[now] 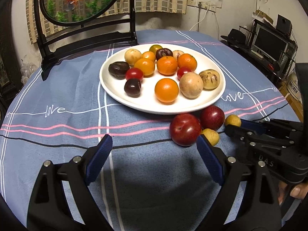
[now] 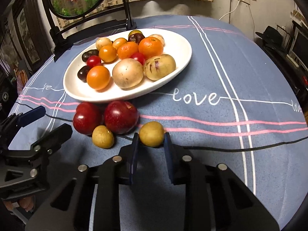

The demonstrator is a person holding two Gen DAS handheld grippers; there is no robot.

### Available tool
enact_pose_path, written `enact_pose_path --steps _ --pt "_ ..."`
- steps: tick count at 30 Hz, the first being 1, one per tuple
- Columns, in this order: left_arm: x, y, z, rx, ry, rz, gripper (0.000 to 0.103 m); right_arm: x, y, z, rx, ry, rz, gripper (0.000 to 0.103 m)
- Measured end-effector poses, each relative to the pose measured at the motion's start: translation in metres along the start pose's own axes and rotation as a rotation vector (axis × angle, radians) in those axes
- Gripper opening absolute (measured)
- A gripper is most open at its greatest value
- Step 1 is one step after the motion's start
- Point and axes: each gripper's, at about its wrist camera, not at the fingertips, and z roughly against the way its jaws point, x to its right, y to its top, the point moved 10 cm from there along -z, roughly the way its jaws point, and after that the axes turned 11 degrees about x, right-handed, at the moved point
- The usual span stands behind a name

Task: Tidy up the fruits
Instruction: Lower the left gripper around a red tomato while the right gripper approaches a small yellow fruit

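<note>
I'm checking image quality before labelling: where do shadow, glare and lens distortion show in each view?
Left wrist view: a dark shadow lies on the blue striped tablecloth between the open left gripper's fingers; edges bend, corners go black. Right wrist view: highlights glint on the two red plums; the round white plate looks stretched into an oval.

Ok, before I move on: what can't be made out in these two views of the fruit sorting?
- Left wrist view: the right gripper sits at the frame's right side; its pads' contact with the small yellow fruit is hidden behind that fruit.
- Right wrist view: the left gripper is cut by the left edge.
- Both views: the back fruits on the white plate are hidden behind the front ones.
</note>
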Motion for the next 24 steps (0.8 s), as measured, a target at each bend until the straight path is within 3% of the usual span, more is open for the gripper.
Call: enact_pose_path --steps 9,17,24 --pt "0.004 -0.006 -0.009 -0.021 -0.035 0.041 0.091 -0.003 -0.004 0.006 -0.021 0.018 0.010 0.025" --pt "0.006 -0.012 -0.024 -0.103 -0.086 0.189 0.091 -0.005 -0.006 0.005 -0.024 0.020 0.030 0.025" --pt "0.005 -0.009 -0.032 -0.125 -0.105 0.287 0.089 -0.007 -0.005 0.006 -0.024 0.030 0.039 0.025"
